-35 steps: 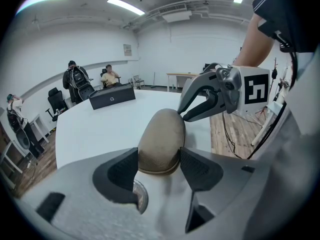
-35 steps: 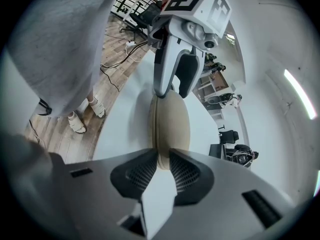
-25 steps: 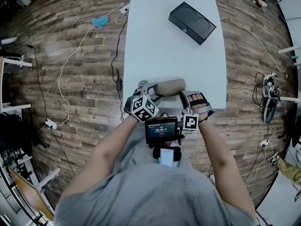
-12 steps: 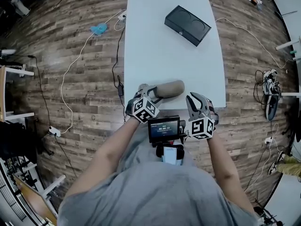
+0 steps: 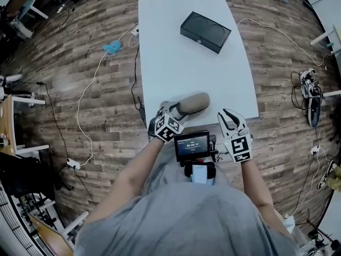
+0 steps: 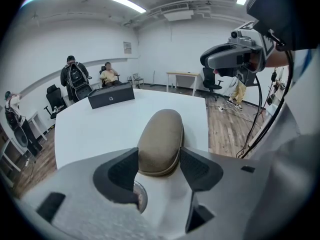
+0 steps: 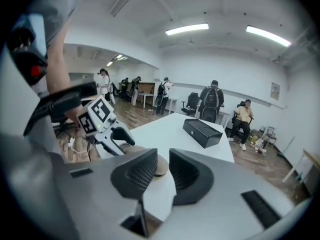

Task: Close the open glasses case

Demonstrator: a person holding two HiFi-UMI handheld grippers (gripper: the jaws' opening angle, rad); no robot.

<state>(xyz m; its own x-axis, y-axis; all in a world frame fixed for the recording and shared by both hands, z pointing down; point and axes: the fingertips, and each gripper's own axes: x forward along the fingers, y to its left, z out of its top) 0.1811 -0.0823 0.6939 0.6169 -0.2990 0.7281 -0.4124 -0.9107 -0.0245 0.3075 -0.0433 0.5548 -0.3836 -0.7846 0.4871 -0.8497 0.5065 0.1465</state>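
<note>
Lifting the right gripper (image 5: 230, 119) up and off the near table edge since a second ago, and rolling it so that its marker cube is facing upward. Keeping the left gripper (image 6: 159, 159) just where it was. Holding the right jaws partly apart with nothing between them. Probably backing off after the work on the lid and leaving the other hand in charge.

Pinching the glasses case (image 6: 161, 140) across its near end with the left gripper, both black pads pressing on its flanks. Most likely pinning it against sliding on the smooth top. Resting the case flat on the white table (image 5: 186, 63), close to the front edge, with its long side pointing away from the person. Sitting well apart from the black box (image 5: 205, 32) at the far end.

Looking closed already, judging by the thin seam running round the rim with the two halves lying together and no gap showing. Leaving little to do, by that reading, beyond letting go.

Showing a domed, rounded oblong shell in matte tan, soft and suede-like on the surface yet seeming stiff enough to be taking a side squeeze without denting. Gripping with curved, finely ribbed pads set in pale grey plastic bodies, the ribs suited to a slightly fuzzy skin. Looking hard and flat-sided on the box, with two round outlines on its lid and a small pale mark on its front.
</note>
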